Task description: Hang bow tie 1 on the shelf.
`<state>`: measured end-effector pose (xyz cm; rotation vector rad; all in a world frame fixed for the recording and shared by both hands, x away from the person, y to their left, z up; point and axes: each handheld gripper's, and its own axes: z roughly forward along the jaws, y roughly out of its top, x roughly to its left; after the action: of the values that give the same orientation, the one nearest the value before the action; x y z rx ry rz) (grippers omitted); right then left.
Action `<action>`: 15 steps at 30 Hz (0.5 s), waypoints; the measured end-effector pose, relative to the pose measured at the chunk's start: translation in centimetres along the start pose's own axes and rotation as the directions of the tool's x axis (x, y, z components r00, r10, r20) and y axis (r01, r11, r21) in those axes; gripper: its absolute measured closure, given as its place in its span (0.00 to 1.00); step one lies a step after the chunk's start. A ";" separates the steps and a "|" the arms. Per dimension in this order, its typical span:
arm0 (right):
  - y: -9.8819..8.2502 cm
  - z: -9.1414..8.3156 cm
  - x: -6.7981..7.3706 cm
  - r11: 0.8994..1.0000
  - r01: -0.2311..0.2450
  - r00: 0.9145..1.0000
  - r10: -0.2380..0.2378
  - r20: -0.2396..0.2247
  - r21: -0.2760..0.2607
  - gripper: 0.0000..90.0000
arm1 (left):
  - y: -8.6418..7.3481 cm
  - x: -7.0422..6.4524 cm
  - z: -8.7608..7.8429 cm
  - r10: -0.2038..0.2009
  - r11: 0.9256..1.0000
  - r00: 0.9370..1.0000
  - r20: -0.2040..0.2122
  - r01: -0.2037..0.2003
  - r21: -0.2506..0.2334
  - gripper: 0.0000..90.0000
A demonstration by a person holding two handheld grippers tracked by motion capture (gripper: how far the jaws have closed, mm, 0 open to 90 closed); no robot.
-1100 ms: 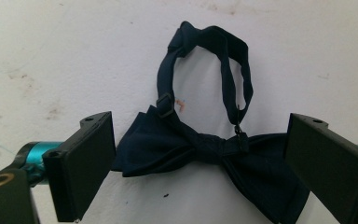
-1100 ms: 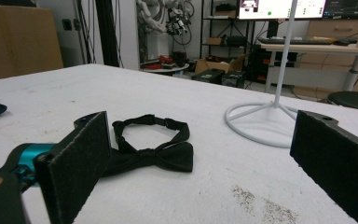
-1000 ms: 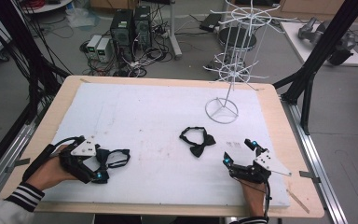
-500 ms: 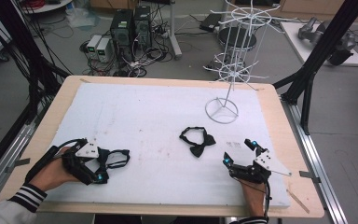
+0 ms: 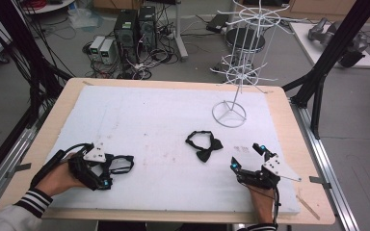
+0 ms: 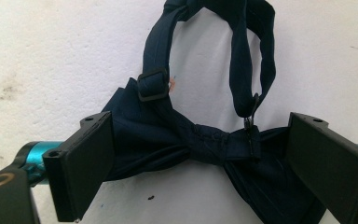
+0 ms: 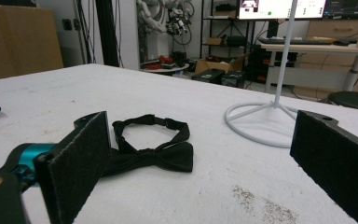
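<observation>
Navy bow tie [image 6: 191, 140] between the spread-apart jaws of the left gripper [image 6: 205, 163].

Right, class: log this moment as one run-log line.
left gripper: open, jaws astride navy bow tie | right gripper: open, facing black bow tie | stand: bare

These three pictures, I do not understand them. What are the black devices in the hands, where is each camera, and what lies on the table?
A person holds a hand-held gripper with two black jaws in each hand. One camera looks down from above; the other two ride on the grippers.

From above, the left gripper is at a navy bow tie. Its own camera shows the jaws open on either side of the bow, not squeezing it.

The right gripper is open, empty, and pointed at a black bow tie. A white wire rack stands on the white table.
</observation>
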<state>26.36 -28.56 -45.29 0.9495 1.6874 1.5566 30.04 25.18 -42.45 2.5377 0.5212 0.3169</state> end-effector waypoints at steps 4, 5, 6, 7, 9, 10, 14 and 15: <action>0.0 0.0 0.0 1.000 0.000 1.000 0.000 0.000 0.000 0.05 | -0.1 -0.1 -0.2 0.000 1.000 1.000 0.013 0.000 -0.003 0.16; 0.0 0.0 0.0 1.000 -0.001 1.000 0.001 0.000 0.000 0.05 | -0.1 -0.2 -0.3 0.005 1.000 1.000 0.013 -0.005 -0.005 0.19; 0.0 0.0 0.0 1.000 0.000 1.000 0.000 0.000 0.000 0.05 | -0.1 -0.2 -0.3 0.005 1.000 1.000 0.016 -0.005 -0.003 0.21; 0.0 0.0 0.0 1.000 0.002 1.000 -0.002 0.000 0.001 0.05 | -0.1 -0.3 -0.4 0.006 1.000 1.000 0.016 -0.006 -0.002 0.23; 0.0 0.0 0.0 1.000 0.001 1.000 -0.001 0.000 0.000 0.05 | -0.1 -0.3 -0.5 0.003 1.000 1.000 0.018 -0.003 0.000 0.27; 0.0 0.0 0.0 1.000 -0.002 1.000 0.002 0.001 0.001 0.05 | -0.1 -0.2 -0.5 0.002 1.000 1.000 0.017 -0.002 0.000 0.29; 0.0 0.0 0.0 1.000 0.001 1.000 -0.001 0.001 0.000 0.05 | -0.2 -0.2 -0.6 -0.015 1.000 1.000 0.026 0.015 0.001 0.37; 0.0 0.0 0.0 1.000 0.002 1.000 -0.002 0.000 0.000 0.05 | -0.1 -0.2 -0.7 -0.016 1.000 0.999 0.027 0.016 0.006 0.39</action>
<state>26.36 -28.56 -45.29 0.9483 1.6879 1.5549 29.61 25.52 -41.98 2.5389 0.5321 0.2746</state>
